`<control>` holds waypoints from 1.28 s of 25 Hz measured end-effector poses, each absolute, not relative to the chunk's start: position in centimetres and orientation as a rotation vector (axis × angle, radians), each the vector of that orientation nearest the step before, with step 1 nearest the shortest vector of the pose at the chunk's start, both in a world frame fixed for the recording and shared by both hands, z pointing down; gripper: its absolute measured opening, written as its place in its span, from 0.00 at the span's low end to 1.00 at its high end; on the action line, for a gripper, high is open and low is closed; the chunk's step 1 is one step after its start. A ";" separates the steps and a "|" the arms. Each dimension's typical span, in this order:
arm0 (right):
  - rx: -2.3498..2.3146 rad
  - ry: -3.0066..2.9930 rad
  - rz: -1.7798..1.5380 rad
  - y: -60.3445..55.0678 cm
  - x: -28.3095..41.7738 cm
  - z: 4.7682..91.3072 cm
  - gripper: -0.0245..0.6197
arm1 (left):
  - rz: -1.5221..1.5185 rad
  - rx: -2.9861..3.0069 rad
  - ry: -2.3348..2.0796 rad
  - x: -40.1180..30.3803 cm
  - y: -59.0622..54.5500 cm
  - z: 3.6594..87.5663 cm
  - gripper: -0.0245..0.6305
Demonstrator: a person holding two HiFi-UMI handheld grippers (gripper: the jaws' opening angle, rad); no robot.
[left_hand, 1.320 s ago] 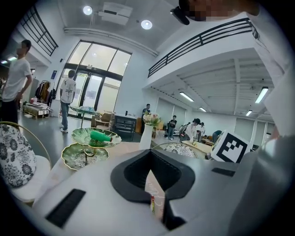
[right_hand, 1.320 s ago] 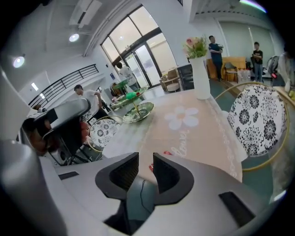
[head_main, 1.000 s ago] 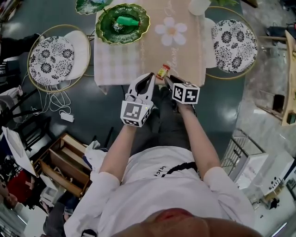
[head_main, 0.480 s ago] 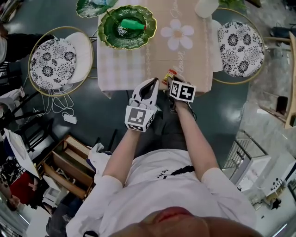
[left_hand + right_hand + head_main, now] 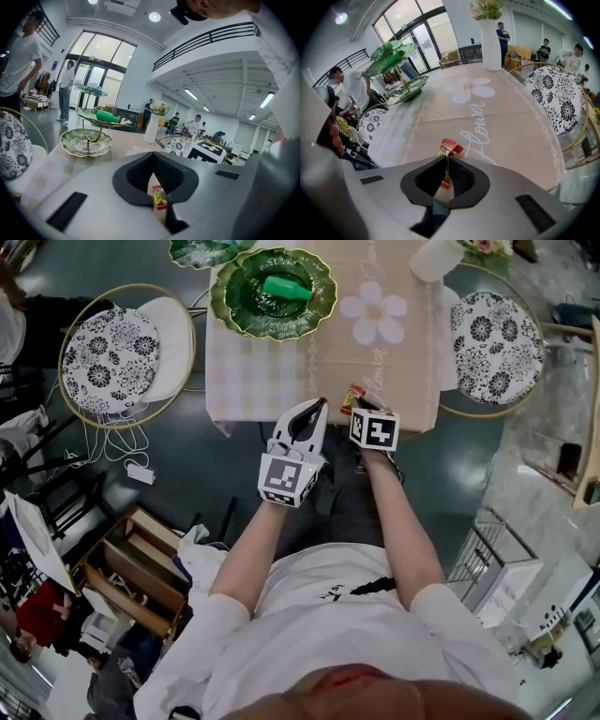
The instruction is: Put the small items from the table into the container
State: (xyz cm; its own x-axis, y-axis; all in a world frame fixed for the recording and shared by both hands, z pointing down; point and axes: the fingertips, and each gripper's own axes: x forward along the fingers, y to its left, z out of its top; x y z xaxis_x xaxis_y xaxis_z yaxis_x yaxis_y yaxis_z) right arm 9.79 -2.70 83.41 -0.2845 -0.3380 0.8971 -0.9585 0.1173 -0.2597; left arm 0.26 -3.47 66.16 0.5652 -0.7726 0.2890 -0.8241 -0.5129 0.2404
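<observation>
A small red and yellow packet lies at the near edge of the beige tablecloth. My right gripper points steeply down at it, and its jaws are closing with the packet pinched between the tips. My left gripper hovers just left of it at the table edge, shut and empty; the packet shows through the gap behind its tips. The green leaf-shaped tiered dish stands at the far left of the table and holds a green item.
Two patterned round chairs flank the table. A white vase stands at the far right corner. Cables and an open wooden box lie on the floor to the left. People stand in the background.
My right gripper has tipped down over the packet at the table edge and closed its jaws on it. The left gripper has stayed beside it.
</observation>
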 end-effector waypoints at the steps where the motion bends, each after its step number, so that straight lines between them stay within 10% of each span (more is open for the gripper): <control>1: 1.267 -1.746 1.191 -2.6 9.7 83.1 0.09 | 0.205 2.451 -1.303 0.2 -3.5 66.2 0.05; 32: 1.097 -2.274 0.985 -4.1 4.3 56.7 0.09 | 0.142 2.535 -1.464 -0.7 -2.3 50.8 0.05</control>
State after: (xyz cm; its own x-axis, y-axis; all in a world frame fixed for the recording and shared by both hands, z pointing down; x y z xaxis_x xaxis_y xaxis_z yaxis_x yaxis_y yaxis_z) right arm 4.32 -4.06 56.73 -0.5957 -0.4958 0.6319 -0.8001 0.4351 -0.4129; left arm -0.69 -2.28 50.78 0.5018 -0.8445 0.1873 -0.8647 -0.4843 0.1329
